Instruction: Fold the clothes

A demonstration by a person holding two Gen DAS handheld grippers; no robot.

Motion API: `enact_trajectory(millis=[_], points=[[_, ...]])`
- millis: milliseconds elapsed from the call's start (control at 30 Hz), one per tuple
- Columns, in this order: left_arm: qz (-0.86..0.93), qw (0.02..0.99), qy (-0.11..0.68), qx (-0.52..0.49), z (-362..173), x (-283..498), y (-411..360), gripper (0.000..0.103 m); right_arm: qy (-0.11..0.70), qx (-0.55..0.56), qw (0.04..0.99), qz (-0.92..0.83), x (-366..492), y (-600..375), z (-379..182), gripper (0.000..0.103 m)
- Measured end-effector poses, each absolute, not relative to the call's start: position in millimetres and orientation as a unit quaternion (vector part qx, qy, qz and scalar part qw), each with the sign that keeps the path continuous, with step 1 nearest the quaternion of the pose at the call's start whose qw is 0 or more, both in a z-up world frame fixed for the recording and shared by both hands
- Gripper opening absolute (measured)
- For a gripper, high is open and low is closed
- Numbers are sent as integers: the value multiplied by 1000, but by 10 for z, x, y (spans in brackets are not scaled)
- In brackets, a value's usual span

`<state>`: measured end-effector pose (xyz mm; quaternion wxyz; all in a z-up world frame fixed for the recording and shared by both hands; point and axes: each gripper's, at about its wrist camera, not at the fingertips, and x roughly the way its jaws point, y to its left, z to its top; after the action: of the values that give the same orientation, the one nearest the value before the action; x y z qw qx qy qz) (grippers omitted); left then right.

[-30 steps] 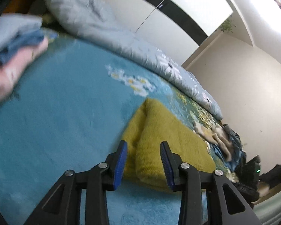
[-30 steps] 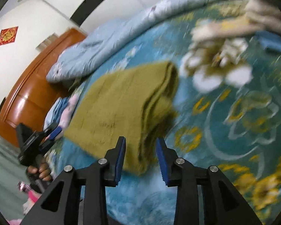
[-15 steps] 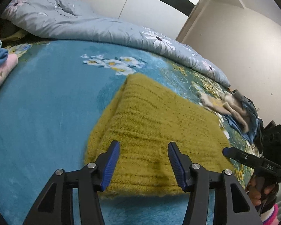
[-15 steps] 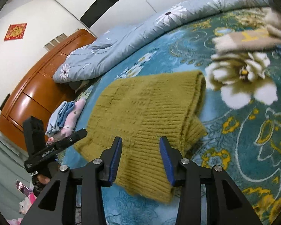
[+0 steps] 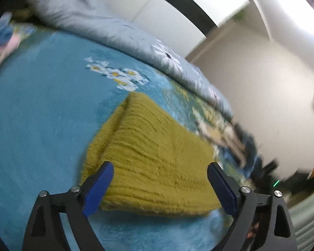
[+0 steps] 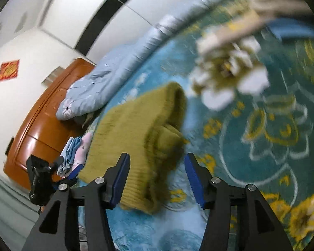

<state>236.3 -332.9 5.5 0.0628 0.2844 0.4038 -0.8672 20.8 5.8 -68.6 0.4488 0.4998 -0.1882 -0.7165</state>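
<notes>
Both grippers have their jaws spread wide and hold nothing. Through the left gripper [image 5: 160, 188], the olive-yellow knitted sweater [image 5: 155, 152] lies folded on the teal flowered bedspread [image 5: 41, 115], its near edge sitting just between and ahead of the blue-padded jaws, which straddle almost its whole width; whether the pads touch the knit cannot be told through the blur. Beyond the jaws and past the sweater, a pale grey-blue duvet [image 5: 115, 27] lies bunched along the far side of the bed, and far out to the left of the jaws a pink and blue bundle of clothes [image 5: 2, 44] shows at the frame's edge. Through the right gripper [image 6: 157, 177], the same sweater [image 6: 140, 129] reaches between the jaws, its thick folded edge running up ahead of them and its body spreading out to the left of the left jaw; the right jaw stands over bare bedspread [image 6: 272, 146]. Left of these jaws the other gripper [image 6: 58, 171] appears, near the small stack of blue and pink clothes [image 6: 75, 152]. Ahead and to the right, a blurred heap of cream and blue garments [image 6: 272, 10] lies on the bed, with the duvet [image 6: 106, 79] and a wooden headboard [image 6: 41, 129] further off to the left.
</notes>
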Motion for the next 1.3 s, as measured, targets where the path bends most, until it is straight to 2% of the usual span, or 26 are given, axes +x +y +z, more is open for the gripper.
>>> enact_trajectory(millis=[67,133,467,533,800,1000,1300], points=[[-860,69,414,291,8,2319,-3422,98,-198,512,453,-703,181,31,-742,60],[-855,73,415,304,-42,2247,-3494,103,-202,523,453,-693,148,-26,-777,74],[-829,79,409,374,-301,1854,-3787,103,-190,551,444,-680,42,-375,-824,75],[-827,67,400,390,-356,1761,-3761,103,-191,554,447,-676,19,-446,-817,84],[-808,36,392,439,-536,1589,-3760,103,-166,553,465,-672,5,-668,-808,86],[-790,21,401,463,-578,1537,-3815,103,-179,535,493,-662,-10,-668,-821,86],[-794,-40,405,452,-570,1549,-3713,102,-182,520,510,-660,2,-722,-797,84]])
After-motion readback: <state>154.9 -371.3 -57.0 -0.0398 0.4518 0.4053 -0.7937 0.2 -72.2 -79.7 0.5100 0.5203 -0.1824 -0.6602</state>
